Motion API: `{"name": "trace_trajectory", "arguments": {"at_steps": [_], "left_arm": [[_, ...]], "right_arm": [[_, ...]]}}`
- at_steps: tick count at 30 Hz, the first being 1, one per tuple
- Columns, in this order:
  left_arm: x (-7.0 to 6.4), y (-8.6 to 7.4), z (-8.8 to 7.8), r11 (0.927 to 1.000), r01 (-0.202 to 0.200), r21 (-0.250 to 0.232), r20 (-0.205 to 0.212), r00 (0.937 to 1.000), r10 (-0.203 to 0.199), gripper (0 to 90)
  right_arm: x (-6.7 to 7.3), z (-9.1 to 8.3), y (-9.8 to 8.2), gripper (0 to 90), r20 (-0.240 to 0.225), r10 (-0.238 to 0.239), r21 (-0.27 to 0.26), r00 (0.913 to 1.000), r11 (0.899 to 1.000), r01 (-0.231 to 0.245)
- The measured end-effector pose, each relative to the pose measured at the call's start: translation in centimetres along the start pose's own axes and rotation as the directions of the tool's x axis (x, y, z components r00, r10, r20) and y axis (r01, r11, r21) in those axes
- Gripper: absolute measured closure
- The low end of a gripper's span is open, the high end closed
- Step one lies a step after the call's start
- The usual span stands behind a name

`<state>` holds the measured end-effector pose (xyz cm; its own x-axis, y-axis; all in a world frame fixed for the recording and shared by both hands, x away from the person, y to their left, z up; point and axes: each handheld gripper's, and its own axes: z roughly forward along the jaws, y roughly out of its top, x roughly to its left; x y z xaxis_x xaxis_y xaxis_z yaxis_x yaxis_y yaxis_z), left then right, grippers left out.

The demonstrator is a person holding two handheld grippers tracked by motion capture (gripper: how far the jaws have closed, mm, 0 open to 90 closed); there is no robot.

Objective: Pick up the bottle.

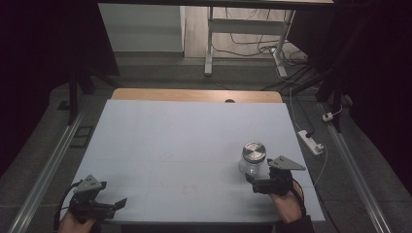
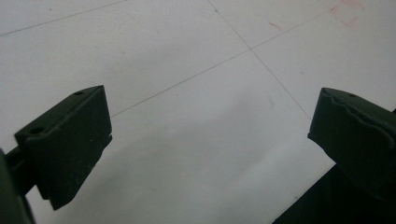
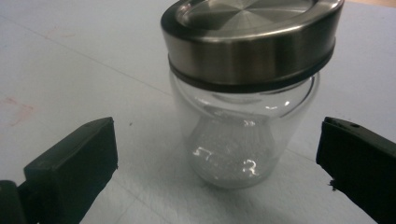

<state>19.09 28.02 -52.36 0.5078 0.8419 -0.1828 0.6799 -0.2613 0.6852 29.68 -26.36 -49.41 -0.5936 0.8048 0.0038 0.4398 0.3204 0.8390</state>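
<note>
The work is at its beginning, as I judge it: the jar [image 3: 243, 102] is not yet gripped, and it stands upright on the counter [image 1: 184, 141] with its lid [image 3: 250, 32] on. The right gripper [image 1: 259, 186] is just beside the jar, on the person's side of it, and its fingers [image 3: 74, 158] are spread wide, one on each side of the jar in the right gripper view, with free space between each pad and the glass. What is left is to bring the fingers around the jar, to close them, and then whatever is to be done with the lid (probably the left gripper is meant for that). The left gripper [image 1: 102, 206] is well apart from the jar, at the near left corner of the counter, fingers [image 2: 70, 144] also spread, nothing between them. The jar is clear glass, seemingly empty, narrower toward the base, with a brushed metal lid and a dark ring under it.
</note>
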Motion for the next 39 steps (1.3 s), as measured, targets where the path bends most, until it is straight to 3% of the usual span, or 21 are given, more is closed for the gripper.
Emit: {"name": "trace_trajectory", "arguments": {"at_steps": [6, 12, 21, 28, 34, 39], "left_arm": [[0.0, 0.0, 0.0, 1.0, 0.0, 0.001, 0.002, 1.0, 0.0, 0.0], [0.1, 0.0, 0.0, 1.0, 0.003, 0.002, 0.006, 1.0, -0.003, 0.0], [0.1, 0.0, 0.0, 1.0, 0.001, 0.005, 0.012, 0.9999, -0.001, 0.0], [0.1, 0.0, 0.0, 1.0, 0.002, 0.005, 0.017, 0.9999, -0.002, 0.0], [-0.1, 0.0, 0.1, 0.9998, -0.016, 0.011, 0.017, 0.9997, 0.016, 0.0], [-0.1, 0.0, 0.1, 0.9998, -0.019, 0.01, 0.017, 0.9997, 0.019, 0.0]], "right_arm": [[-0.4, 1.3, 0.5, 0.0, -0.003, 0.024, 0.038, 0.9997, 0.999, -0.024], [-0.8, 2.4, 0.9, 0.0, 0.031, 0.0, 0.062, 0.9995, 0.998, -0.002], [-1.0, 3.8, 1.1, 0.0, 0.021, -0.011, 0.097, 0.9997, 0.995, 0.009], [-1.2, 4.2, 1.3, 0.0, 0.01, -0.008, 0.085, 0.9999, 0.996, 0.007], [-1.2, 4.6, 1.3, 0.0, 0.04, -0.03, 0.096, 0.9987, 0.995, 0.027], [-1.1, 4.6, 1.4, 6.6, 0.044, -0.044, 0.085, 0.9981, 0.996, 0.04]]}}
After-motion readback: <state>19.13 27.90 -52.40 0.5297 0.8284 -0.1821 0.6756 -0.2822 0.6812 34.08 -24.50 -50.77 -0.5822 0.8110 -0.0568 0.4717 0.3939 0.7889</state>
